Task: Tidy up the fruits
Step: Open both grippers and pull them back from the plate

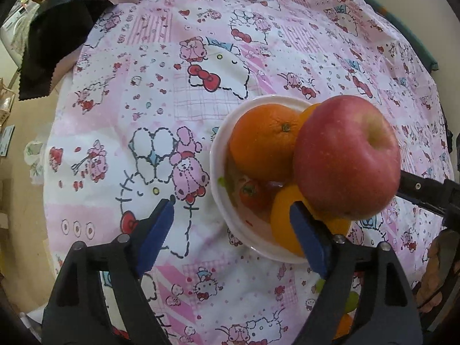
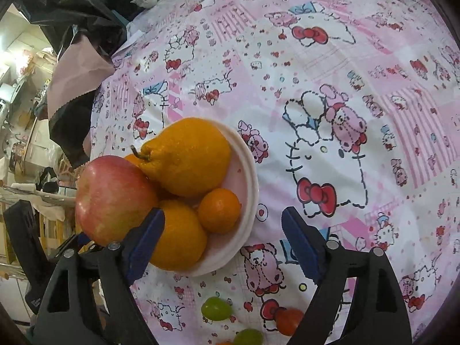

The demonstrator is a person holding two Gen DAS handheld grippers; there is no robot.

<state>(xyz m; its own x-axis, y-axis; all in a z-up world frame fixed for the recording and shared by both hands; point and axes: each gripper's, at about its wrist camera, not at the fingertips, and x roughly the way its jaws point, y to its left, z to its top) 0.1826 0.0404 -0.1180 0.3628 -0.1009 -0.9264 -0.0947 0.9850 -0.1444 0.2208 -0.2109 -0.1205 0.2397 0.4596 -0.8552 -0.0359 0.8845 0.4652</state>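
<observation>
A white bowl (image 1: 221, 201) (image 2: 247, 172) on the pink cartoon tablecloth holds oranges (image 1: 263, 141) (image 2: 189, 155), a small mandarin (image 2: 219, 210) and a small red fruit (image 1: 250, 191). A red apple (image 1: 346, 158) (image 2: 113, 199) rests on top of the pile at the bowl's edge. My left gripper (image 1: 231, 230) is open, just in front of the bowl. My right gripper (image 2: 222, 243) is open, its left finger beside the lowest orange. Green grapes (image 2: 216, 309) and a cherry tomato (image 2: 289, 320) lie loose on the cloth below the right gripper.
Black and pink cloths (image 1: 57, 43) (image 2: 74, 66) hang over the table's far left edge. The tablecloth (image 1: 201, 72) (image 2: 345, 86) covers the round table. The other gripper's black arm (image 1: 425, 192) shows at the right of the left wrist view.
</observation>
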